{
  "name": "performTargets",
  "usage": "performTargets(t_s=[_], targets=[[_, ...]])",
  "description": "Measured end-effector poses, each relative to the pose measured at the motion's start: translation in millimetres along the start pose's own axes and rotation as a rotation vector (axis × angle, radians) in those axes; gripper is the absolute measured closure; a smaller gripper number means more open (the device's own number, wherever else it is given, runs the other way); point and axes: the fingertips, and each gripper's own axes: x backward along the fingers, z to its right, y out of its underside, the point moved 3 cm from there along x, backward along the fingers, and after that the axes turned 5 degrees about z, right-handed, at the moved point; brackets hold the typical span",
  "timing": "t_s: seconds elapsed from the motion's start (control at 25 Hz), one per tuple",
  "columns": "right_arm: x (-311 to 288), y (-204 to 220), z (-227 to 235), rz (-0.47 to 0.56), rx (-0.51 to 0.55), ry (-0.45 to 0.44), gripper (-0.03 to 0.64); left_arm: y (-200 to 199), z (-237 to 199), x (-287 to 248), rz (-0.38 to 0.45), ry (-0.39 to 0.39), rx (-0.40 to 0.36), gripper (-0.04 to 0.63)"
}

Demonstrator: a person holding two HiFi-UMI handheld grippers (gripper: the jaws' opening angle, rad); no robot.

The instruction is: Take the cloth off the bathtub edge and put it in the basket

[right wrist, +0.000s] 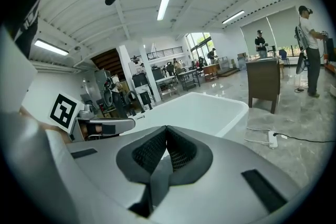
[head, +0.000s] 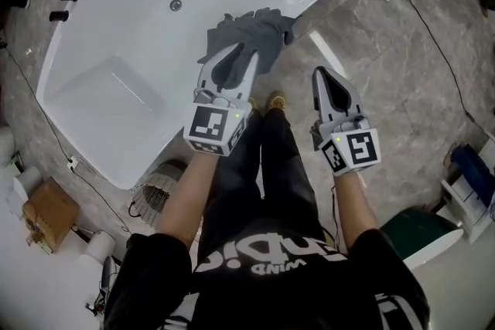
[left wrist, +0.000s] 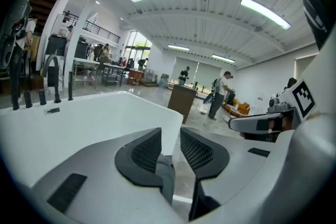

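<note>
Above the cloth [head: 261, 28] on the tub [head: 116, 42] edge: left gripper [head: 240, 50].
Its jaws are slightly spread, seemingly empty; right gripper [head: 322, 72] jaws are pressed together.

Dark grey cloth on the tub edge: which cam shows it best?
Head view: the dark grey cloth lies crumpled over the white bathtub's near rim, seen from above, its near end covered by the left tool. Neither gripper view shows it; both show only the tub and the room beyond.
</note>
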Motion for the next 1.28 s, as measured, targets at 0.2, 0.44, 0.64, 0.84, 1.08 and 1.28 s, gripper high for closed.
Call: performTargets(t_s=[0.2,0.44,0.64,0.84,1.08,1.28], targets=[[0,-1,5,-0.005,-0.005,0.004,0.603,8,7,-9,-0.038,0.052,0.027,0.317],[0,2,14,-0.006,-0.025,0.022,0.603,19,7,-19,-0.090,0.069,-0.012,0.276],[-1,8,17,-0.019,-0.034,0.027,0.603,44,0,-31,-0.179,0.093,-0.056,0.276],[-2,20,17,-0.041,-0.046,0.030,0.603,83,-15,-50,-0.277,0.087,-0.077,0.276],[-3,29,19,-0.057,-0.064,0.038,0.603,147,-32,-72,-0.459,0.089,-0.145,0.264],[-2,36,21,-0.071,-0.072,0.046,0.603,188,-40,-90,-0.603,0.096,-0.173,0.241]])
